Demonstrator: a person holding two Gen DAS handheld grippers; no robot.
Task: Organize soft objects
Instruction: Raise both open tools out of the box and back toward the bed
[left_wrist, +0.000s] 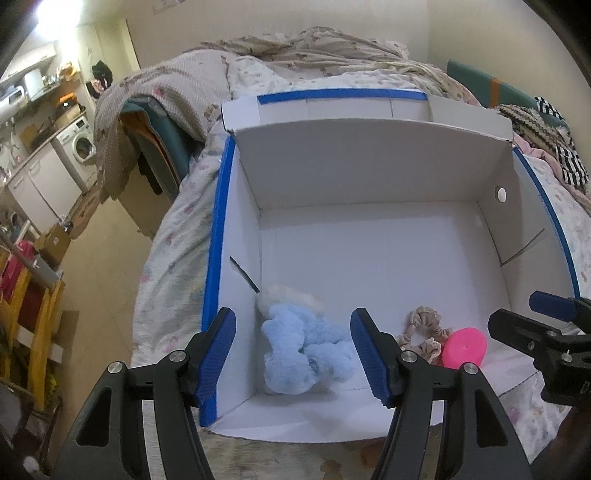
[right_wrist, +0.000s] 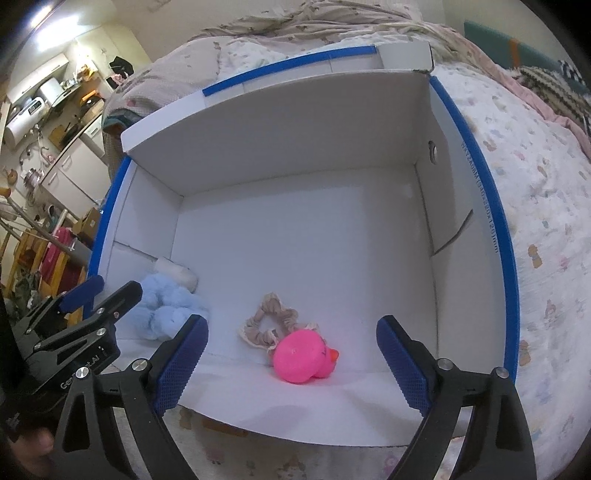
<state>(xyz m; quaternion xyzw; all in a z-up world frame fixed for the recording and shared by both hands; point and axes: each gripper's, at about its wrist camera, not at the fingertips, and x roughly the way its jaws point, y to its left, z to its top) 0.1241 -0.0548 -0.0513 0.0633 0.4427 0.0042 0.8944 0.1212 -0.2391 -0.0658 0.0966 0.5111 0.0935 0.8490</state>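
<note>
Both grippers, left (left_wrist: 293, 352) and right (right_wrist: 291, 363), hovering with jaws apart and empty over white box (right_wrist: 295, 236); pink duck (right_wrist: 301, 356) lying inside.

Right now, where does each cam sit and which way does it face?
Left wrist: on the left tool, angled down into the white box at the blue plush; own open blue pads frame it, the right tool at the right edge.
Right wrist: on the right tool, angled down at the pink duck and scrunchie; own wide-open pads, the left tool at the left edge.
Shared: box, plush, scrunchie, duck, bed.
</note>
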